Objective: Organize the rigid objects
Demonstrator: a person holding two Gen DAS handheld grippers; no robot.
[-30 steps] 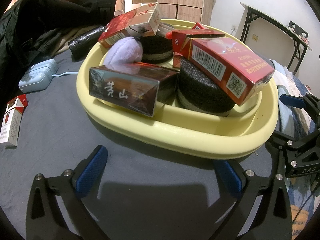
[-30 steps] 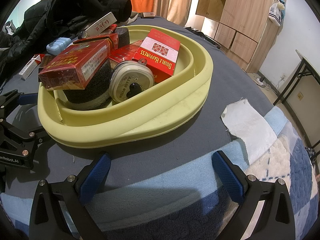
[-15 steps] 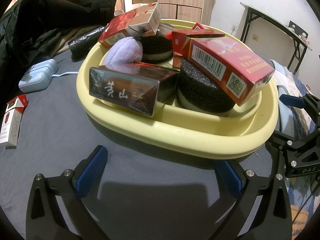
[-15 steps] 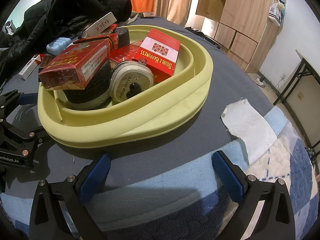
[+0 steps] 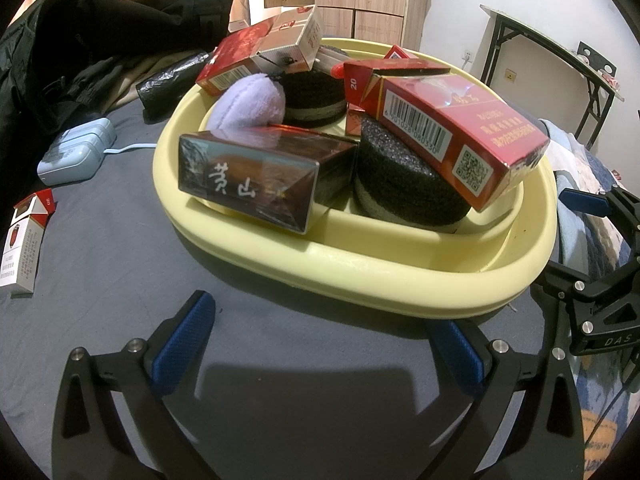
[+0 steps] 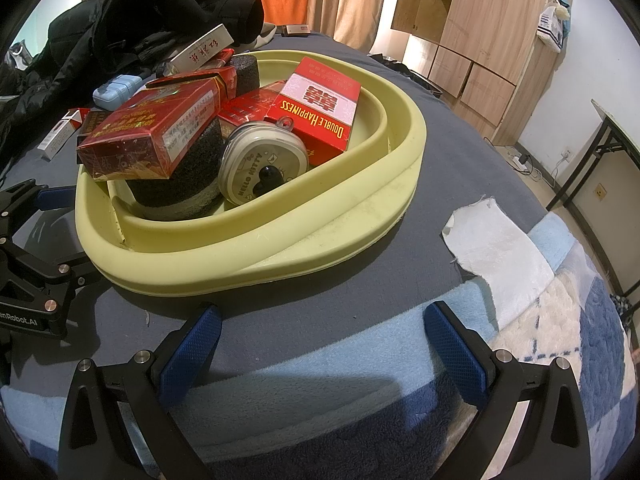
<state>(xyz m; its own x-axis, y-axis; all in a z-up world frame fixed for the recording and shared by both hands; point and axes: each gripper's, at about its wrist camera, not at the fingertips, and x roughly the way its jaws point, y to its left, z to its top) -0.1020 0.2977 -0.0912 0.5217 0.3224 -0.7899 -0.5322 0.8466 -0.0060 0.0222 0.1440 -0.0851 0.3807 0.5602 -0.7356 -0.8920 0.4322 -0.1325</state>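
Note:
A pale yellow basin (image 5: 360,268) (image 6: 320,236) on a grey bed cover holds several cigarette boxes, two black foam rounds, a lilac puff (image 5: 248,102) and a round tin (image 6: 262,168). A dark brown box (image 5: 260,178) leans on the near rim; a red box (image 5: 460,136) lies atop a foam round (image 5: 404,184). A red "Double Happiness" box (image 6: 320,108) stands tilted inside. My left gripper (image 5: 320,340) is open just before the basin. My right gripper (image 6: 320,344) is open too, at the basin's other side, nothing between its fingers.
A white and red cigarette pack (image 5: 24,248) lies on the cover at left, a light blue case (image 5: 76,156) farther back. Black clothing (image 5: 80,40) is heaped behind. A white cloth (image 6: 500,244) lies right of the basin. Wooden cabinets (image 6: 480,40) and a folding table (image 5: 552,64) stand beyond.

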